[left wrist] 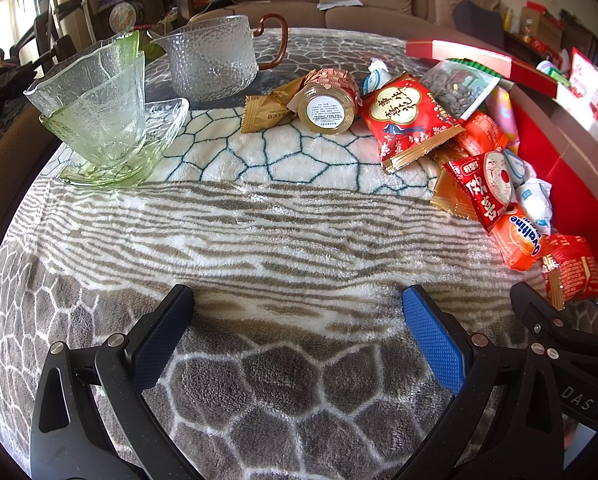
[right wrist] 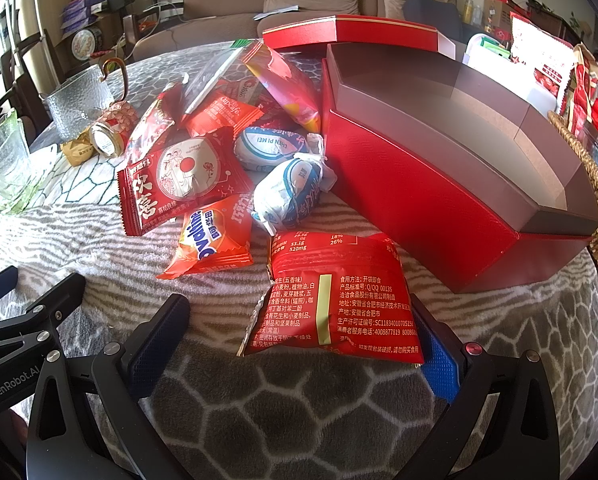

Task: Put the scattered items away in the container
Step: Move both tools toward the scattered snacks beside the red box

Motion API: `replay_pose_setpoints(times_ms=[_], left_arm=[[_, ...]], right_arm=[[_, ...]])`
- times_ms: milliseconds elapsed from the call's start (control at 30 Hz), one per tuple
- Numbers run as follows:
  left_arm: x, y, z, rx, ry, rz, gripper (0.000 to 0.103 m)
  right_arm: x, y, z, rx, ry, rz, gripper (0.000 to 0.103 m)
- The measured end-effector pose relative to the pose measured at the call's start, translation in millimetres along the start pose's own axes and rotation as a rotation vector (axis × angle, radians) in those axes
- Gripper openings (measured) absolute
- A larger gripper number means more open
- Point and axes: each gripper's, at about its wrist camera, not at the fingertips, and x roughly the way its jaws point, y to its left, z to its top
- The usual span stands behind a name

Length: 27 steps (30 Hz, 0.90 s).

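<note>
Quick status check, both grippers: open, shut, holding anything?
Left gripper: open, empty, over the blanket.
Right gripper: open, jaws either side of the red snack packet, not closed on it.

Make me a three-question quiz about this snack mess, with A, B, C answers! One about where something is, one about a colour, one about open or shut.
1. Where does the small glass jar lie?
A. in the box
B. on the blanket, on its side
C. in the pitcher

2. What colour is the box outside?
A. red
B. green
C. blue

3. How is the right gripper?
A. shut on a packet
B. open, around the red packet
C. out of sight

Answers: 1 B, its label faces sideways on the blanket; 2 A, its walls are red; 3 B, its fingers stand wide apart.
</note>
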Motion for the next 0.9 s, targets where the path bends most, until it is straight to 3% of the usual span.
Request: replay_pose_setpoints(times_ms=[433, 600, 733, 900], left_arm=[[-7.8, -1.7, 3.4, 0.006, 0.016, -0.001, 0.103], [-7.7, 5.0, 2.1, -0.037, 0.028, -0.023, 0.103], [-21.7, 9.8, 3.9, -0.071, 0.017, -0.062, 0.103], [-49.4, 6.8, 11.2, -0.042, -0.023, -0.035, 0.103]], right_arm=[[0.1, 0.9, 0.4, -0.004, 0.003, 0.009, 0.103], [-7.5, -8.9, 3.4, 0.035, 0.027, 0.03, 0.103], [-20.9, -6.9, 6.5, 0.03, 0.021, 0.008, 0.103], [-47.6, -7.4, 15.1, -0.006, -0.013, -0.003, 0.103]])
